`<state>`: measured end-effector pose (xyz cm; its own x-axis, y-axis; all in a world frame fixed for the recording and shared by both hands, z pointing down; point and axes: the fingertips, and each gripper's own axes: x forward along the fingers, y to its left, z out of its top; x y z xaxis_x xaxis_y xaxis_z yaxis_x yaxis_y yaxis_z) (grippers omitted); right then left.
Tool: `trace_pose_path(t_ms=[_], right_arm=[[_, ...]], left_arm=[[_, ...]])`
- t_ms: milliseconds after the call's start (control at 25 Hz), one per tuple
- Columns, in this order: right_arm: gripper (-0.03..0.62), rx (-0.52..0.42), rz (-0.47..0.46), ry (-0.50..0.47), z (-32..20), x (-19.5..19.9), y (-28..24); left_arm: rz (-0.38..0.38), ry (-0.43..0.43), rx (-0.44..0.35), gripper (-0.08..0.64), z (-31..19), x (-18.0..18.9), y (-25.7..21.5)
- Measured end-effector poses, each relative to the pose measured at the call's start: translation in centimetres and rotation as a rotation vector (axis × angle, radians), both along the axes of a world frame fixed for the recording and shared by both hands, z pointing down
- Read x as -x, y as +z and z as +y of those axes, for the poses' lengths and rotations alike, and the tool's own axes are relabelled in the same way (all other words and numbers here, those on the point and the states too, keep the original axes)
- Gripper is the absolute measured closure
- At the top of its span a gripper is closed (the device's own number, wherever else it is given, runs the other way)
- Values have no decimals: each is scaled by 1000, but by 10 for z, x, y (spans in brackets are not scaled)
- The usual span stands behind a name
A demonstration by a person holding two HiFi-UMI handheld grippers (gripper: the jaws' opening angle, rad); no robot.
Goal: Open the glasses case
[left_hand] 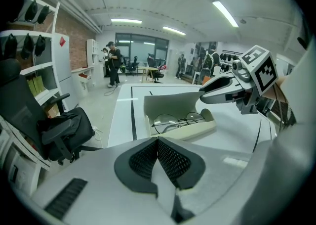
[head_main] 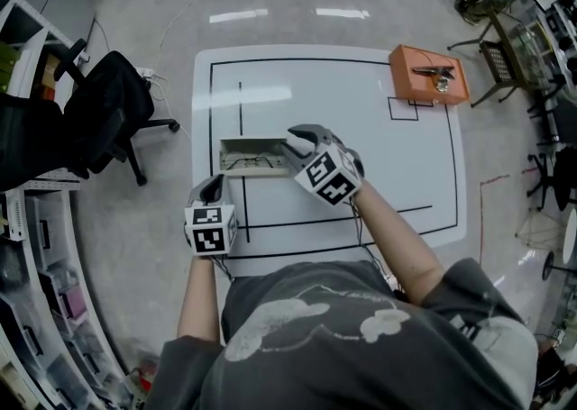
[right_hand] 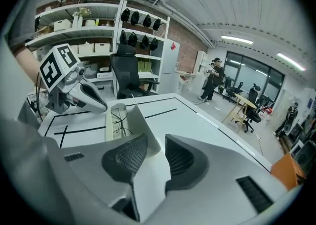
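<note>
The cream glasses case (head_main: 245,159) lies open left of the white table's (head_main: 406,174) middle, lid upright. A pair of thin-rimmed glasses (left_hand: 177,119) rests in its tray. My right gripper (head_main: 296,140) is at the case's right end. In the right gripper view the lid's (right_hand: 138,127) corner stands between the jaws of the right gripper (right_hand: 156,150), against the left pad, with a gap to the other pad. My left gripper (head_main: 214,185) hovers just in front of the case's left end. Seen in its own view, the left gripper (left_hand: 158,142) has its pads together with nothing between them.
An orange box (head_main: 428,75) with a metal object on top sits at the table's far right corner. A black office chair (head_main: 108,111) stands off the left edge, with shelving (head_main: 36,309) behind it. Black lines mark the tabletop.
</note>
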<state>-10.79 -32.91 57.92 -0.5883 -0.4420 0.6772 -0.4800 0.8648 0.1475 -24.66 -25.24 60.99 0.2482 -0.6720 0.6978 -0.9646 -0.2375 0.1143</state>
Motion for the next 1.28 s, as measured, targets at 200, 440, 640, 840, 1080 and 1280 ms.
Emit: trace_pose_path(t_ms=[200, 440, 640, 840, 1080, 1280], right_arm=[[476, -35, -14, -17, 5, -10, -18], [489, -84, -65, -9, 13, -25, -45], [556, -132, -103, 18, 25, -50, -67], [588, -145, -114, 30, 43, -74, -76], [591, -149, -150, 33, 70, -104, -86], [592, -160, -171, 67, 96, -140, -97]], left_arm=[[-15, -16, -42, 557, 1, -6, -18], [-3, -32, -91, 557, 9, -19, -49], [2, -67, -144, 557, 24, -34, -74], [17, -104, -200, 557, 35, -49, -99], [44, -117, -233, 557, 58, -82, -117], [57, -145, -258, 557, 89, -109, -128]])
